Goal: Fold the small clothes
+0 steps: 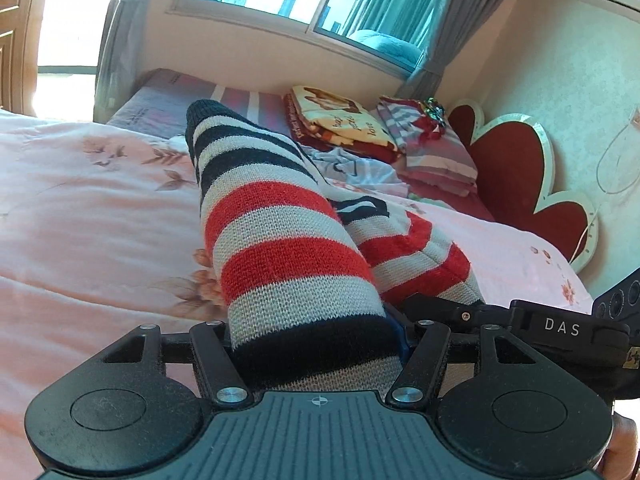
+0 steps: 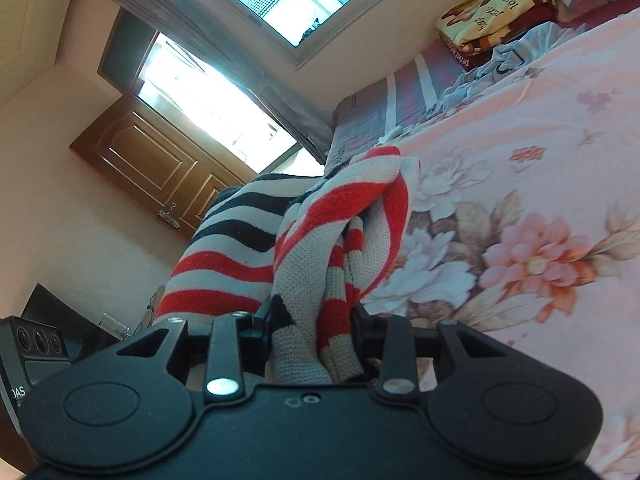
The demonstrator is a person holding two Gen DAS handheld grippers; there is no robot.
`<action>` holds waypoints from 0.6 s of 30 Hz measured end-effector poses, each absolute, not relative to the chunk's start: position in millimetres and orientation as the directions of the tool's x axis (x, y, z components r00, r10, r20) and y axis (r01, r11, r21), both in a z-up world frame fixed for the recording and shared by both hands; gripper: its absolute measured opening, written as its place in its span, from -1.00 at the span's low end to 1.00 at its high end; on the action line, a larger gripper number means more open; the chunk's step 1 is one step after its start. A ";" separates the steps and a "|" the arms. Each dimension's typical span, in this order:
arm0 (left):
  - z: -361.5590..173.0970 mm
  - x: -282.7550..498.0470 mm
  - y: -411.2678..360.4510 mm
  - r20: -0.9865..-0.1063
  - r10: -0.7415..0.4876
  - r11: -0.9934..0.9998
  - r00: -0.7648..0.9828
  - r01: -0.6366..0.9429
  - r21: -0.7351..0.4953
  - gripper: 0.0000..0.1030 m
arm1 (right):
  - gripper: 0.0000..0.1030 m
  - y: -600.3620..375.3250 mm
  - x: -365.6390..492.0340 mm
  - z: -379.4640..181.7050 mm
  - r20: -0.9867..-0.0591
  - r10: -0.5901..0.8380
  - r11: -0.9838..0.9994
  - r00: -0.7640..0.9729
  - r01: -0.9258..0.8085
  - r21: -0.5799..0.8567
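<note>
Knitted and soft, the striped sweater (image 1: 288, 240) is hanging limp above the bed (image 1: 80, 208), bunching between both clenched tools: left hand-held gripper (image 1: 316, 340) and right hand-held gripper (image 2: 316, 332) are each grasping thick, light, non-slippery folds near its edge.

Knit garment (image 1: 280, 240): we see red, off-white and navy-black stripes across it.
Bedspread (image 2: 540, 200): we see pale pink with a print of pink and white flowers and tan leaves.
Folded blanket (image 1: 340, 120): we see cream and dark red with a brown picture and lettering.
Headboard (image 1: 520, 168): we see dark red scallops edged in white.
Curtains (image 1: 448, 40): we see plain grey.
Door (image 2: 152, 160): we see brown panelled wood.
Left gripper (image 1: 316, 344): we see black.
Right gripper (image 2: 312, 328): we see black.
</note>
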State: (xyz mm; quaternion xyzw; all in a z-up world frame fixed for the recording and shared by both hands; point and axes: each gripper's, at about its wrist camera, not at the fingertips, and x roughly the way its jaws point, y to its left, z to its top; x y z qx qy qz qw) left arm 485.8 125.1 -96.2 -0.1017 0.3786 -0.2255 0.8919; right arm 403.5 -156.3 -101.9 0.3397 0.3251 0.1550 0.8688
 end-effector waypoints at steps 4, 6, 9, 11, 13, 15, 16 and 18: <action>-115.4 514.4 182.3 -0.635 -0.480 0.877 0.605 0.323 -0.356 0.23 | -0.33 -96.4 424.9 -113.1 -0.480 0.467 0.741 0.742 -0.033 0.671; -128.4 529.8 206.0 -0.638 -0.485 0.874 0.598 0.329 -0.357 0.23 | -0.33 -70.3 435.4 -121.4 -0.490 0.449 0.755 0.747 -0.024 0.655; -150.8 551.4 233.4 -0.647 -0.490 0.871 0.584 0.349 -0.345 0.23 | -0.33 -42.0 451.1 -135.8 -0.509 0.419 0.769 0.752 0.005 0.640; -168.1 562.3 247.6 -0.668 -0.481 0.876 0.568 0.344 -0.339 0.24 | -0.34 -31.7 460.3 -148.4 -0.535 0.401 0.774 0.744 0.037 0.632; -189.5 569.3 262.2 -0.675 -0.494 0.869 0.548 0.339 -0.361 0.41 | -0.32 -26.3 465.9 -163.0 -0.574 0.374 0.786 0.728 0.079 0.613; -201.1 568.5 270.2 -0.656 -0.515 0.857 0.552 0.351 -0.378 0.56 | -0.24 -28.2 465.2 -172.3 -0.592 0.350 0.797 0.726 0.102 0.596; -203.5 569.9 272.1 -0.650 -0.525 0.851 0.549 0.357 -0.385 0.59 | -0.22 -31.6 464.2 -175.6 -0.591 0.357 0.790 0.723 0.104 0.605; -206.0 569.7 268.7 -0.645 -0.534 0.845 0.547 0.364 -0.391 0.62 | -0.08 -36.2 457.0 -178.5 -0.596 0.343 0.793 0.726 0.117 0.598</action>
